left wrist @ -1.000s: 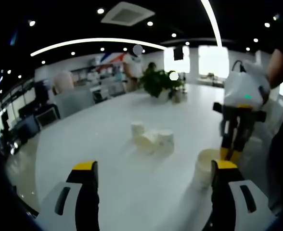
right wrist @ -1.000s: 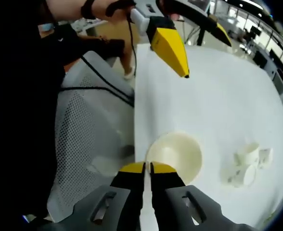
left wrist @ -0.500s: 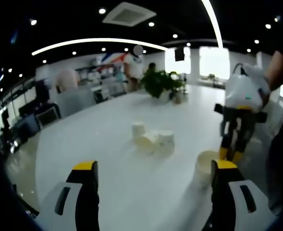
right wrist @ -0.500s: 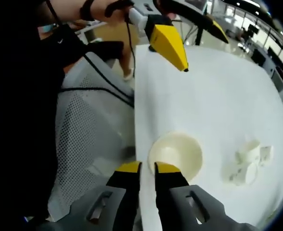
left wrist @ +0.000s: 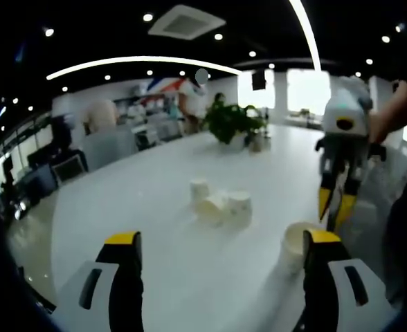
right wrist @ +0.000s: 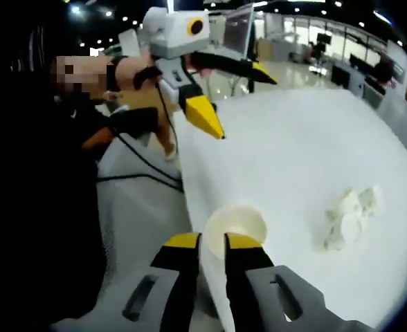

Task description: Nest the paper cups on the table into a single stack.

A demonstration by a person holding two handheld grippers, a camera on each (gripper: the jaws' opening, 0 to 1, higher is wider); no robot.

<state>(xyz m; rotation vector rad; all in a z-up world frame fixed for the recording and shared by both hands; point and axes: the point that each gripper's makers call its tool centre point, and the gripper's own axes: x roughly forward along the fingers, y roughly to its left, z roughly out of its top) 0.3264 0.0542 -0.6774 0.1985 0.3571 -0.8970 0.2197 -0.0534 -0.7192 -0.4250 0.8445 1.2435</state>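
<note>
While the left hand-held gripper (left wrist: 217,241) sits wide open, the right hand-held gripper (right wrist: 210,241), jaws slightly parted and empty, hovers by an upright paper cup (right wrist: 235,223) at the tabletop (right wrist: 307,159) edge; three more cups (left wrist: 218,202) cluster mid-table.

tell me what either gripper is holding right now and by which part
Nothing is held. The right gripper hangs open above the near paper cup, jaws apart and off its rim. The left gripper is wide open, with nothing between its jaws.

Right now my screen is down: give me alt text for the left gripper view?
The right gripper, slightly open, hangs above an upright paper cup at the near right of the white table. Three more cups cluster mid-table; the left gripper is open and empty.
</note>
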